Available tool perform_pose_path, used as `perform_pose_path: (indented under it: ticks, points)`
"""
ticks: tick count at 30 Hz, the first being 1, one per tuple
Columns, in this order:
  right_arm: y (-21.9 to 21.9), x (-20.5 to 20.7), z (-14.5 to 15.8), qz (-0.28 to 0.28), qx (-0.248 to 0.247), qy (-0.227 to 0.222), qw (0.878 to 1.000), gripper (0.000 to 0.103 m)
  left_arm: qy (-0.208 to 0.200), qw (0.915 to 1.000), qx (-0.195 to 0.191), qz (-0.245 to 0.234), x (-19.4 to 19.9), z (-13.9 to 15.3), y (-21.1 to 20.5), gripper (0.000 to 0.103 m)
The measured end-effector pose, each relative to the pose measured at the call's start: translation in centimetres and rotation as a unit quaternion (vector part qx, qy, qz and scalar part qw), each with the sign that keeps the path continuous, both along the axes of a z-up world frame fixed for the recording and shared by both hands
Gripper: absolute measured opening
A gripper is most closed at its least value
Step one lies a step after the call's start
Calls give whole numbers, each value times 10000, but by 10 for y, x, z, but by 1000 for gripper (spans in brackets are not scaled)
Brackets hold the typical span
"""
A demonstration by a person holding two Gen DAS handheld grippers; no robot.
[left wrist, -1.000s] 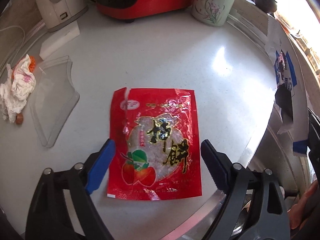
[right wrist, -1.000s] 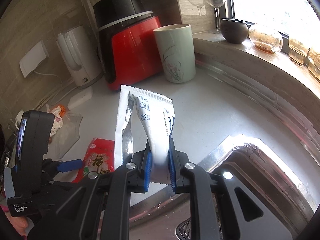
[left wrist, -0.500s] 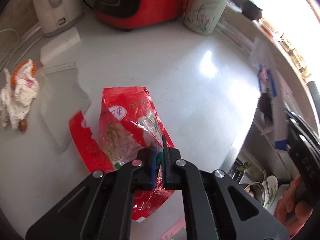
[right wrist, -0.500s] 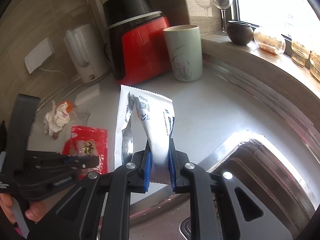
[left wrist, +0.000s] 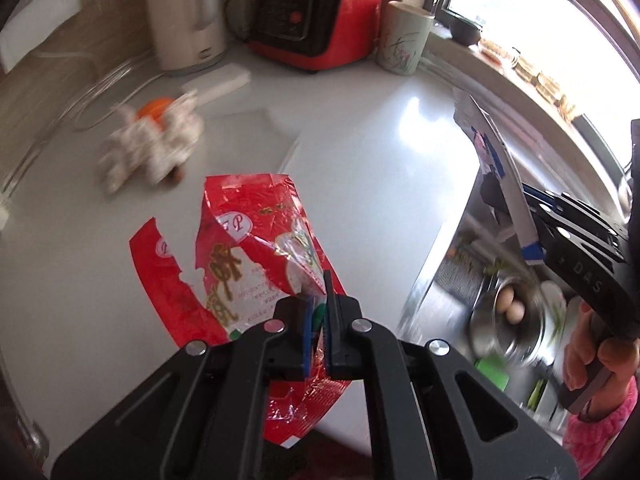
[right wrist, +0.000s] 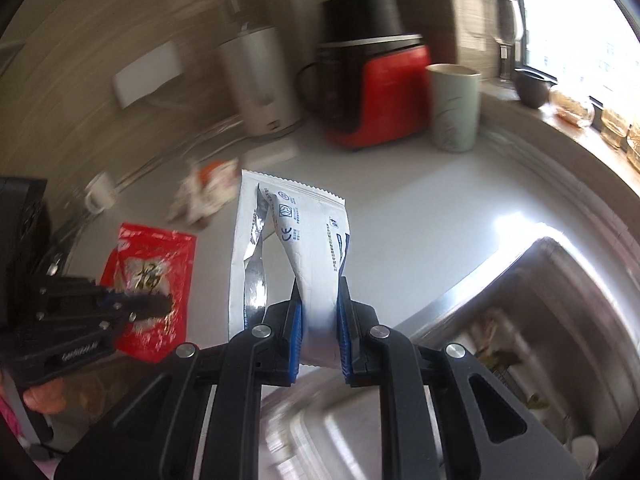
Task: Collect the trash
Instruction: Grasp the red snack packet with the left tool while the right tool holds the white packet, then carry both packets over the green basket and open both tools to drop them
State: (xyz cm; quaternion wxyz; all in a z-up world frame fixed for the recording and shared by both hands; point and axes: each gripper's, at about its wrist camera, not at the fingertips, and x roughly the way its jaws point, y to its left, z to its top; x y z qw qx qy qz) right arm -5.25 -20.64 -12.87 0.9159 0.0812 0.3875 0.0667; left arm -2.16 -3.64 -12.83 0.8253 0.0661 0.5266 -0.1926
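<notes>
My left gripper (left wrist: 316,312) is shut on a torn red snack wrapper (left wrist: 256,248), which hangs lifted off the white counter (left wrist: 360,152). My right gripper (right wrist: 318,312) is shut on a white and blue foil wrapper (right wrist: 296,232) that stands up between its blue pads. In the right wrist view the red wrapper (right wrist: 150,272) and the left gripper (right wrist: 160,304) show at the left. In the left wrist view the right gripper (left wrist: 540,220) with its white wrapper (left wrist: 496,168) shows at the right, over the sink. A crumpled white and orange wad (left wrist: 156,140) lies on the counter beyond.
A steel sink (right wrist: 540,320) holding a bowl with eggs (left wrist: 508,308) lies right of the counter. A red appliance (left wrist: 316,20), white kettle (left wrist: 184,16) and pale green cup (left wrist: 404,40) stand at the back. A clear plastic sheet (left wrist: 248,132) lies flat on the counter.
The left gripper shut on the red wrapper, which lay flat, and lifted it off the counter, moving back and up. The right gripper, still holding its white wrapper, shifted too.
</notes>
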Motion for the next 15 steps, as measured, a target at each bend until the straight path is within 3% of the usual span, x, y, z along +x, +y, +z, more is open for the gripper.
perform_pose_path:
  ticks: [7, 15]
  points:
    - [85, -60, -15, 417, 104, 366, 9984, 16, 202, 9993, 22, -314, -54, -15, 63, 4]
    - [175, -118, -61, 595, 262, 904, 9938, 16, 368, 9980, -190, -478, -90, -28, 132, 4]
